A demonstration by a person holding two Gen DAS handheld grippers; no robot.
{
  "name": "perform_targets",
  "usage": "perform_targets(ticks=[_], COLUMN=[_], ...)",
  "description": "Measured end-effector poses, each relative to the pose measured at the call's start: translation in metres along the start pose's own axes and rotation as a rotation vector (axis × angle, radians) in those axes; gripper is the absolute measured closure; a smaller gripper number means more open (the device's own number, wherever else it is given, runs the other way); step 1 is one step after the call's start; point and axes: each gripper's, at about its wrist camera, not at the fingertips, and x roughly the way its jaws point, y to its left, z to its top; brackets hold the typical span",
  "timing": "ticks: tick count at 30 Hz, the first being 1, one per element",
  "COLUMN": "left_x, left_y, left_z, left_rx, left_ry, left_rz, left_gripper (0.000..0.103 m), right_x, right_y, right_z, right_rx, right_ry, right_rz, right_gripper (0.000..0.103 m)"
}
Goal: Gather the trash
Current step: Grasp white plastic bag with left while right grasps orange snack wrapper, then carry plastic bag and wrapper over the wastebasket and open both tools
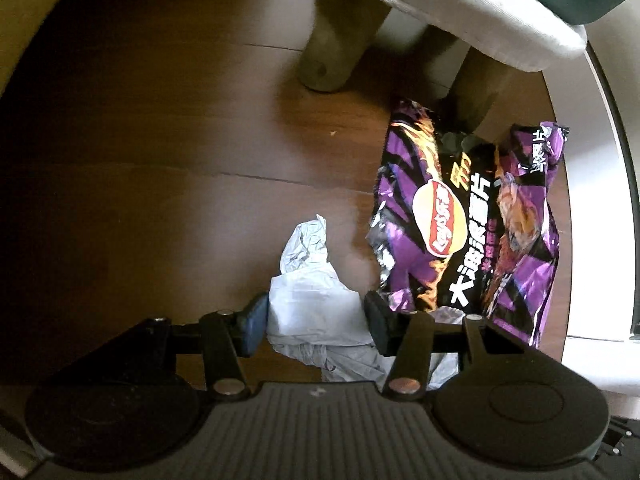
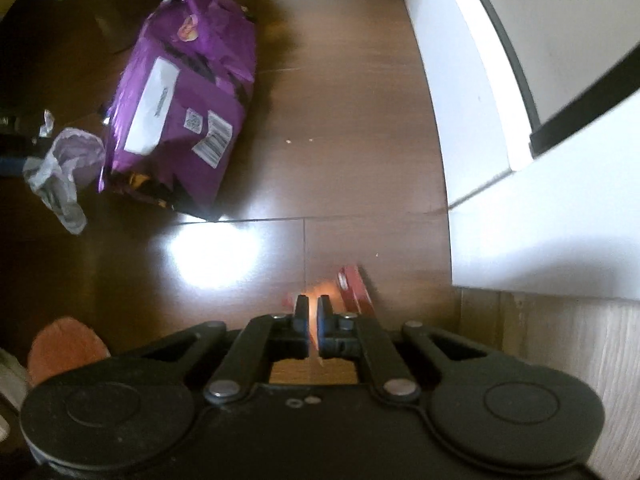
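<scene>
Left tool: jaws partly spread, pads pressed against either flank of a crumpled white plastic bag, which fills the gap between them. It reads as a hold on the bag. The bag's twisted tail points away from the tool, toward the sofa legs, so its long axis runs along the line of the fingers.

Purple chip bag lies on the wooden floor just beside the right-hand finger of the left tool, its near end touching or overlapping the white bag's edge; which one cannot be told. Its long axis runs parallel to the white bag, away from the tool toward the sofa. In the right wrist view the same chip bag sits well off to the upper left, so the left hand is clearly the nearer one to it.

Right tool: jaws pressed together, apparently pinching a thin red-orange wrapper whose free end sticks out past the right finger, close to the white wall base. The grip point itself is blurred.

Writing: the chip bag front carries the red-and-yellow Lay's roundel with "Lay's 乐事", and large white characters reading "大波浪薯片". The back shows a white label panel, a barcode and a QR code, too small to read. The wrapper's print is illegible.
</scene>
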Motion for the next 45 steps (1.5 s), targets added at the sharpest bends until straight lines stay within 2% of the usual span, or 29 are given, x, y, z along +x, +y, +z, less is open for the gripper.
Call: perform_targets(ticks=[2,4,5,6,7,9,11,14,17,22,24,26,33,38,41,45], left_x=[-0.003,0.0,-0.002,-0.002,-0.004,-0.006,-0.009,-0.014,-0.021,-0.036,-0.041,-0.047,-0.084,-0.138,-0.174,-0.22], left_y=[0.007,0.014,0.017,0.02,0.023,0.029,0.032,0.033,0.031,0.023,0.021,0.019,0.006,-0.013,-0.026,-0.037], left_z=[-0.003,-0.004,-0.005,-0.006,-0.007,-0.009,-0.011,-0.016,-0.022,-0.034,-0.037,-0.038,-0.033,-0.017,-0.008,0.003], left_rx=[-0.019,-0.043,-0.053,-0.062,-0.07,-0.085,-0.087,-0.075,-0.038,0.044,0.061,0.066,0.102,0.13,0.149,0.165], left_ry=[-0.001,-0.002,-0.002,-0.006,-0.008,-0.009,-0.014,-0.028,-0.045,-0.072,-0.081,-0.097,-0.184,-0.299,-0.352,-0.41], left_rz=[0.0,0.002,0.003,0.007,0.009,0.005,0.007,0.006,0.017,0.028,0.019,0.005,-0.043,-0.057,-0.04,-0.028], left_gripper=[0.052,0.052,0.052,0.052,0.052,0.052,0.052,0.052,0.052,0.052,0.052,0.052,0.052,0.052,0.052,0.052], right_x=[0.0,0.0,0.0,0.0,-0.001,-0.001,0.005,0.021,0.037,0.052,0.055,0.052,0.011,-0.052,-0.091,-0.153], right_y=[-0.002,-0.005,-0.006,-0.007,-0.008,-0.009,-0.009,-0.008,-0.011,-0.017,-0.02,-0.017,-0.011,-0.006,0.0,0.009], right_z=[0.001,0.003,0.005,0.006,0.006,0.005,0.004,-0.001,-0.005,-0.009,-0.011,-0.012,-0.002,0.027,0.059,0.085], right_rx=[-0.017,-0.015,-0.018,-0.023,-0.04,-0.082,-0.134,-0.2,-0.202,-0.132,-0.123,-0.13,-0.112,-0.077,-0.048,-0.077], right_ry=[-0.005,-0.015,-0.007,-0.004,-0.004,0.013,0.041,0.071,0.096,0.11,0.115,0.1,-0.032,-0.199,-0.255,-0.411], right_rz=[-0.001,0.013,0.01,0.018,0.033,0.06,0.051,-0.017,-0.028,0.013,0.009,-0.003,-0.004,0.039,0.084,0.088], right_gripper=[0.103,0.097,0.078,0.063,0.058,0.038,0.031,0.024,0.025,0.038,0.062,0.071,0.075,0.076,0.076,0.076])
